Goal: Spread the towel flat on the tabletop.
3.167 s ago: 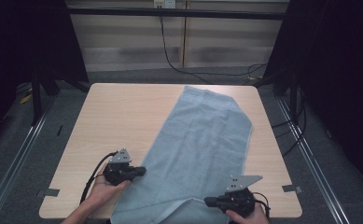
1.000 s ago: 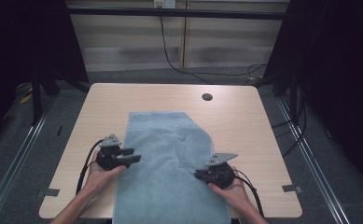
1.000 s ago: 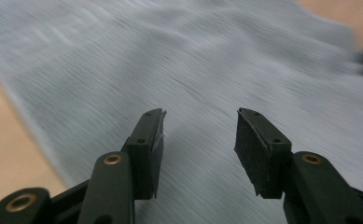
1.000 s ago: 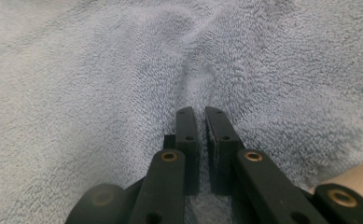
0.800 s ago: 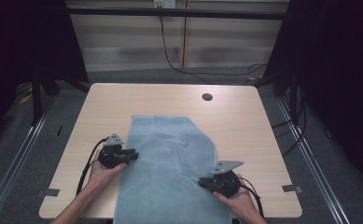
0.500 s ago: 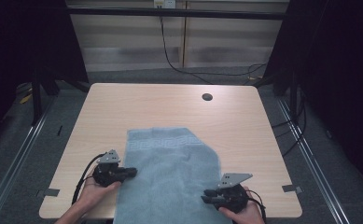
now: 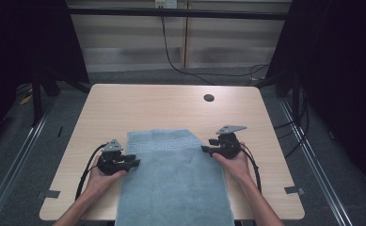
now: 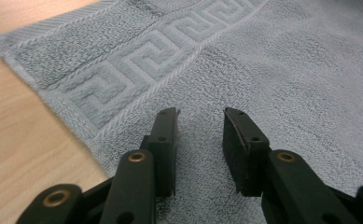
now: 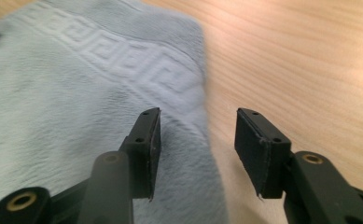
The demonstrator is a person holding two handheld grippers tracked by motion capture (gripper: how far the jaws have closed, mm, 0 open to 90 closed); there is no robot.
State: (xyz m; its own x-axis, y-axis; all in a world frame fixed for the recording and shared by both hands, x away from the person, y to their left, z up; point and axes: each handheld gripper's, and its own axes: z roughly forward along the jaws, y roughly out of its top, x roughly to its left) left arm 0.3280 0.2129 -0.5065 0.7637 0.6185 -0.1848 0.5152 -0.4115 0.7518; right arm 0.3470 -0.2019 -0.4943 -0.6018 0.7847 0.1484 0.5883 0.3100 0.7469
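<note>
A grey-blue towel (image 7: 173,181) with a woven key-pattern band lies flat on the wooden table (image 7: 138,106), its near end hanging over the front edge. My left gripper (image 7: 134,162) sits at the towel's left edge, held by a hand. In the left gripper view it is open (image 8: 200,114), jaws just above the towel (image 8: 282,70), nothing between them. My right gripper (image 7: 204,149) rests at the towel's right edge near the far corner. It stands open (image 9: 198,114), straddling the towel's edge (image 9: 76,84): left jaw over cloth, right jaw over bare wood.
A dark round cable hole (image 7: 209,98) sits in the far right part of the tabletop. Bare wood lies beyond the towel and on both sides. Cables trail from both grippers toward the front edge. Black frame posts and dark floor surround the table.
The towel, earlier spread long across the table, has been drawn toward the front edge. In the last half second my right gripper moved forward along the right edge; the left shifted slightly forward.
</note>
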